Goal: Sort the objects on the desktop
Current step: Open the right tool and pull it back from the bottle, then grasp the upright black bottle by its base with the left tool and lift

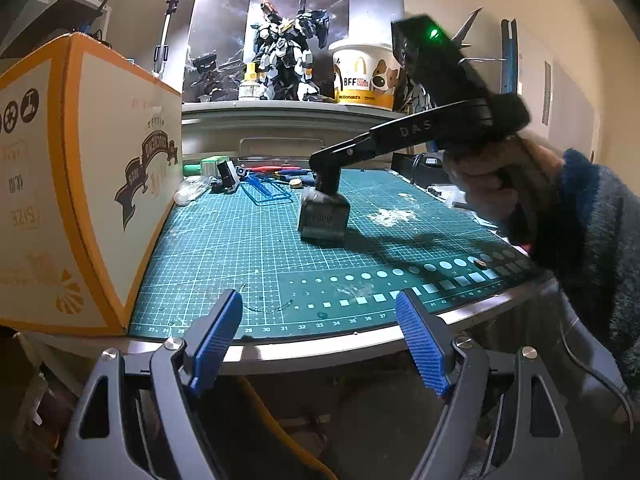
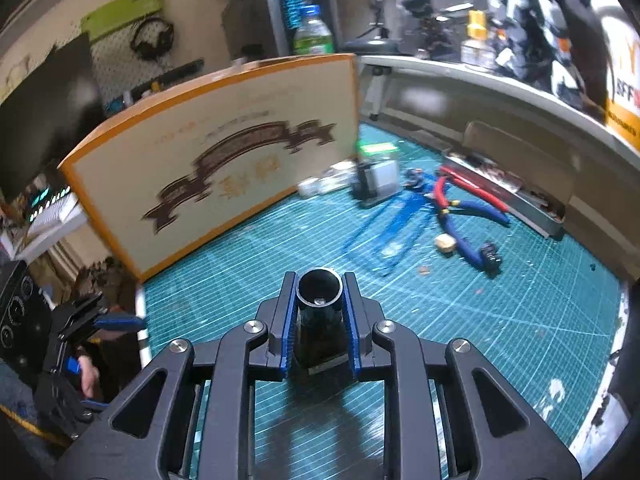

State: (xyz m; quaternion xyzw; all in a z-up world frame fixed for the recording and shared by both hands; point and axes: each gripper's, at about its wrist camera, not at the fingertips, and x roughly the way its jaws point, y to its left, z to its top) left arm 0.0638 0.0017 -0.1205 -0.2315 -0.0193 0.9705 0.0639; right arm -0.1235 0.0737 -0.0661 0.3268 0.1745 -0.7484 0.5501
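A small dark bottle (image 1: 324, 216) with an open mouth stands upright on the green cutting mat (image 1: 240, 248), near its middle. My right gripper (image 1: 326, 176) comes down on it from the right, held by a hand in a fuzzy blue sleeve. In the right wrist view my right gripper (image 2: 319, 278) has its blue pads pressed on both sides of the neck of the bottle (image 2: 320, 328). My left gripper (image 1: 318, 300) hovers open at the table's front edge with nothing between its fingers. The left gripper (image 2: 100, 320) also shows at the mat's left edge.
A tall orange-and-cream cardboard box (image 1: 80, 184) stands along the mat's left side. Red and blue-handled nippers (image 2: 460, 200), a blue plastic frame (image 2: 400, 216), a small cork-like piece (image 2: 445, 244) and white and green items lie at the mat's far end. A shelf behind holds a model robot (image 1: 284, 52) and a paper cup (image 1: 366, 76).
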